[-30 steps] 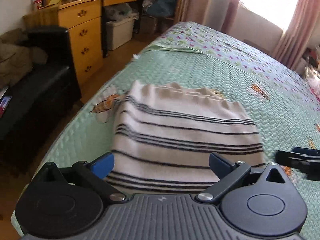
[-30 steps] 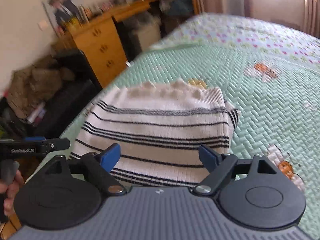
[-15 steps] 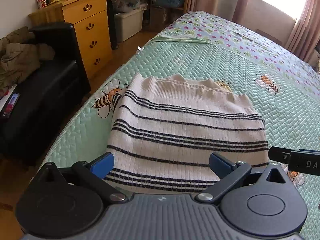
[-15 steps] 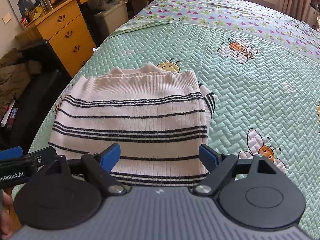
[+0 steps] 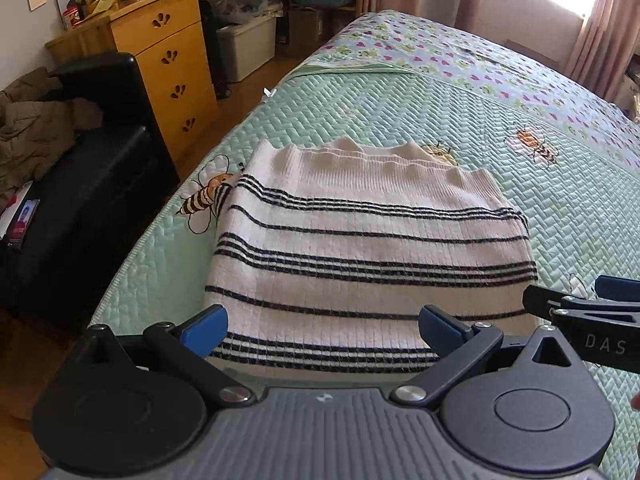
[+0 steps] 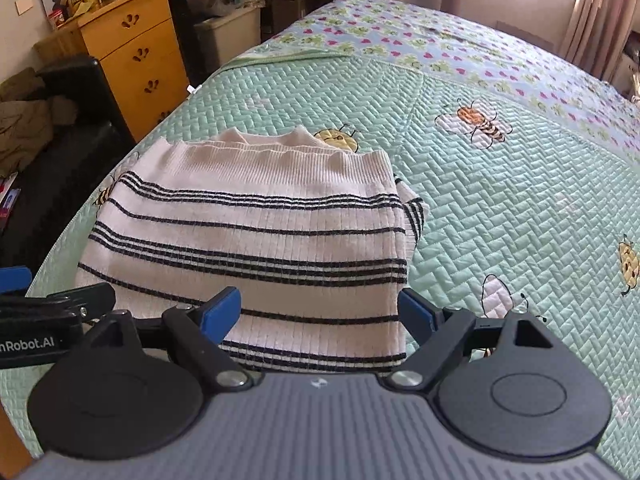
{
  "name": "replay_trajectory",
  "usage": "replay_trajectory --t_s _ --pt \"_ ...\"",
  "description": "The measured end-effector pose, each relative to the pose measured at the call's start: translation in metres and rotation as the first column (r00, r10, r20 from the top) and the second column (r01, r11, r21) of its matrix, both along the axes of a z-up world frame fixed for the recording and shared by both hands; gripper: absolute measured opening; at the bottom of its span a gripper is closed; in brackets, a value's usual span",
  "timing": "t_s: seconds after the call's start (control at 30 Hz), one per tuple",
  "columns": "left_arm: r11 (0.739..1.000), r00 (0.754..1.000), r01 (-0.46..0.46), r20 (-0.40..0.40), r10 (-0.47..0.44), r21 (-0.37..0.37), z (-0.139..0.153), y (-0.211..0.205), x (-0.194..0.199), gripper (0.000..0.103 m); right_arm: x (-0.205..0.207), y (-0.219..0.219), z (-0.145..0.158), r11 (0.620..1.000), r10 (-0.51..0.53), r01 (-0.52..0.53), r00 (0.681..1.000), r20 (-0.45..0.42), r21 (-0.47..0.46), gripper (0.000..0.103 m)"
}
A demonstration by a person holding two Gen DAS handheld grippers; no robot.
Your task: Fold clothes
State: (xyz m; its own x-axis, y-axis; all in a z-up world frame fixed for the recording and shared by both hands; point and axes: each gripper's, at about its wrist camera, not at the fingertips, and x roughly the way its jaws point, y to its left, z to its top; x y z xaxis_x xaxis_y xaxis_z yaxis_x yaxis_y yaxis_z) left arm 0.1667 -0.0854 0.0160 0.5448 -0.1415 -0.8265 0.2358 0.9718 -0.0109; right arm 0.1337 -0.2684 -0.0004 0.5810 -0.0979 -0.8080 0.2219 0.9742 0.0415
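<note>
A folded cream knit sweater with dark stripes lies flat on the green quilted bedspread near the bed's left edge; it also shows in the right wrist view. My left gripper is open and empty, hovering over the sweater's near edge. My right gripper is open and empty, over the sweater's near right part. The right gripper shows at the right edge of the left wrist view, and the left gripper at the left edge of the right wrist view.
A wooden chest of drawers and a black armchair with clothes stand left of the bed. A white storage box sits under the desk. Curtains and a bright window are at the far right.
Both grippers have pulled back and risen a little, so the views tilt down and show more of the sweater and bed. The sweater has not moved. Both stay open.
</note>
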Motion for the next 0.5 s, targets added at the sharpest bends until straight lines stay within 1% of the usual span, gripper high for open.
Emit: replay_trajectory --t_s 0.2,0.37,0.5 --pt "1.000 1.000 0.011 0.017 -0.011 0.015 0.0027 0.0006 -0.0072 0.101 -0.0092 0.0002 0.0020 1.000 0.001 -0.001 1.000 0.018 -0.002 0.086" --pt "1.000 0.999 0.013 0.029 -0.014 0.021 0.0051 0.0003 -0.0092 0.102 -0.0103 0.0002 0.0038 1.000 -0.004 0.003 1.000 0.016 0.017 0.086" --pt "0.999 0.999 0.012 0.037 -0.013 0.034 0.0048 -0.0003 -0.0095 0.102 -0.0118 0.0033 0.0061 1.000 0.011 -0.012 0.999 0.040 0.025 0.086"
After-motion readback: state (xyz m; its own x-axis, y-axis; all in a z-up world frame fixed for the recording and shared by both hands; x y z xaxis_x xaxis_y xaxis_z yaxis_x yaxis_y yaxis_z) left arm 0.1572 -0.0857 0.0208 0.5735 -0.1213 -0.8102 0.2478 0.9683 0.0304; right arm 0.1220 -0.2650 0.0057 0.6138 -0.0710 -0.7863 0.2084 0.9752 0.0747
